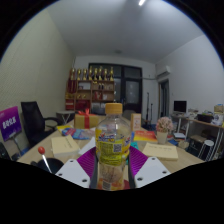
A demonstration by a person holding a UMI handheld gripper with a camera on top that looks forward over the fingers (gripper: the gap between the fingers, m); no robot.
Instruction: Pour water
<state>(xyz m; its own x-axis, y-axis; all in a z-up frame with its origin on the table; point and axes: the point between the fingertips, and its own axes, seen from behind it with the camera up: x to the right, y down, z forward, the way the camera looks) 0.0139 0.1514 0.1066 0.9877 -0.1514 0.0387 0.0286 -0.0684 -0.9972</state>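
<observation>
A clear plastic bottle [113, 145] with a yellow cap and a yellow label stands upright between my two fingers, held above the table. My gripper [112, 170] is shut on the bottle, with the purple pads [86, 160] pressing on its sides at label height. The bottle's base is hidden between the fingers. No cup or other vessel shows clearly.
A cluttered table [60, 150] spreads out beyond the fingers, with yellow boxes [64, 144] and coloured items. A black office chair [36, 122] stands at the left, shelves [92, 88] at the back wall, and desks with monitors [181, 106] at the right.
</observation>
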